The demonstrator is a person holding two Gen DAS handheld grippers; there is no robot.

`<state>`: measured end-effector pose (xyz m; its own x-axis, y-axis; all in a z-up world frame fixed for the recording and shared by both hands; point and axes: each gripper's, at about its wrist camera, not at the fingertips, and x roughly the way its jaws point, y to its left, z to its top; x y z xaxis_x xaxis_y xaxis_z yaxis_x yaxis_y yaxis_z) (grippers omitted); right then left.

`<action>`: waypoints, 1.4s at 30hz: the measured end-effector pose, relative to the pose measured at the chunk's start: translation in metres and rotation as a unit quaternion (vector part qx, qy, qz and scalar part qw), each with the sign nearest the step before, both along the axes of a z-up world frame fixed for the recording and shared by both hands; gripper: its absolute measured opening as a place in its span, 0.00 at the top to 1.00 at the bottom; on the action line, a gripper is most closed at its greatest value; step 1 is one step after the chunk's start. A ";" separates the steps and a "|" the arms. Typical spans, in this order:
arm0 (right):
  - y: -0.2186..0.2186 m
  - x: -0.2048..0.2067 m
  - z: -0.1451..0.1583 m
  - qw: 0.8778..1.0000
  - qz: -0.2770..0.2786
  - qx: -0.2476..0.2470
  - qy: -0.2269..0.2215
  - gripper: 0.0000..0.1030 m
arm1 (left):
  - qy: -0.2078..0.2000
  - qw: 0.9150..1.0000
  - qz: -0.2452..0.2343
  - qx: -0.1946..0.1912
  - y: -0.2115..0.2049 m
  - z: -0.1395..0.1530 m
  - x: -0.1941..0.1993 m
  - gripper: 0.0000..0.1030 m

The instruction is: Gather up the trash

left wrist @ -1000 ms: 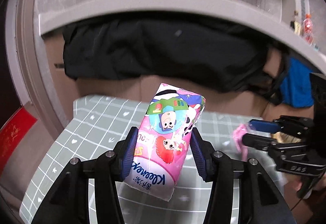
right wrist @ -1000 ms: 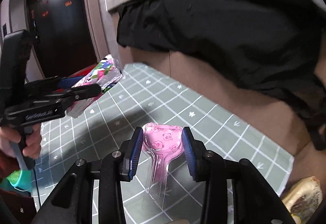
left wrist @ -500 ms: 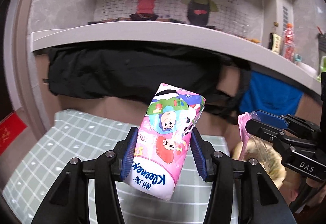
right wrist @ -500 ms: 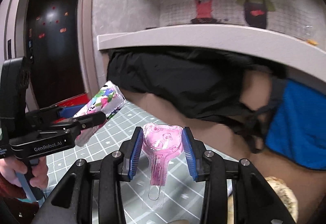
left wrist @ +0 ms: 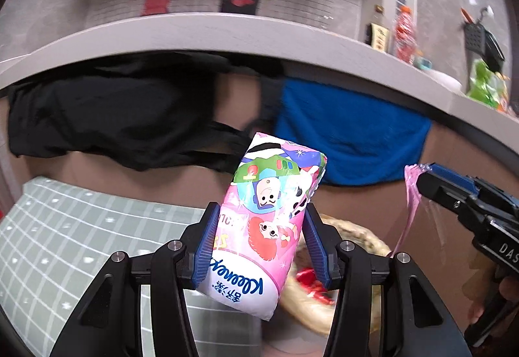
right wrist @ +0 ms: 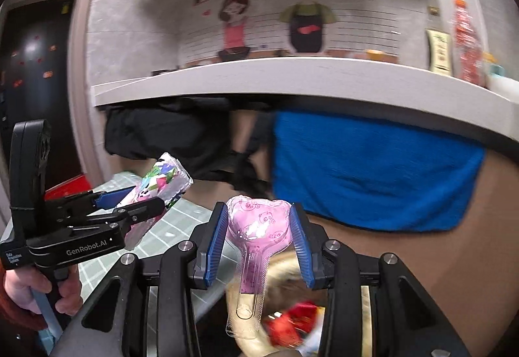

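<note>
Ahead of both claws a grey counter edge [left wrist: 227,32] runs across, w/ a black cloth [left wrist: 113,117] and blue towel [left wrist: 350,136] hanging under it; air between claws and that edge is open. Below-left of the left gripper [left wrist: 259,246] lies the green grid mat [left wrist: 81,227], its far edge meeting a brown panel. Below-right of it, and under the right gripper [right wrist: 258,243], sits a pale woven basket [left wrist: 363,233] w/ a red wrapper [right wrist: 292,321] inside, blurred.

Vs. a second ago: both claws swung right and a bit up. Mat filled the lower view then; now it sits off to the left, the basket has come under the claws, and the wall cartoon plus blue towel are fully in view. Grips unchanged.

Left gripper is clenched on the tissue pack [left wrist: 269,227], pack tilted, its top end sticking out past the blue pads. Right gripper grasps the pink panda wrapper [right wrist: 258,224] by its wide top; the clear tail hangs down between the fingers, over the basket. In the left view the right claw sits off to the right, apart.
</note>
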<state>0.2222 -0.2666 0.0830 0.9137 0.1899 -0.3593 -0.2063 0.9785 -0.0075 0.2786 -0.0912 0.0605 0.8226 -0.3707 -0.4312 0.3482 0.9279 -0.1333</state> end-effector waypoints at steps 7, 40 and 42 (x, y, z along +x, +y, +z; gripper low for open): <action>-0.047 -0.012 -0.015 0.999 -0.043 0.011 0.008 0.64 | 0.026 0.999 -0.027 -0.003 -0.047 -0.025 0.009 0.50; -0.087 -0.005 -0.077 0.989 -0.090 0.085 0.078 0.59 | 0.092 0.995 -0.030 -0.002 -0.048 -0.054 0.019 0.37; -0.077 -0.019 -0.074 0.990 -0.087 0.086 0.075 0.59 | 0.082 0.996 -0.023 0.006 -0.035 -0.052 -0.009 0.37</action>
<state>0.2034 -0.3436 0.0095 0.8763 0.1050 -0.4701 -0.0216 0.9835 0.1794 0.2697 -0.1266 0.0089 0.7222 -0.4015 -0.5633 0.3655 0.9128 -0.1820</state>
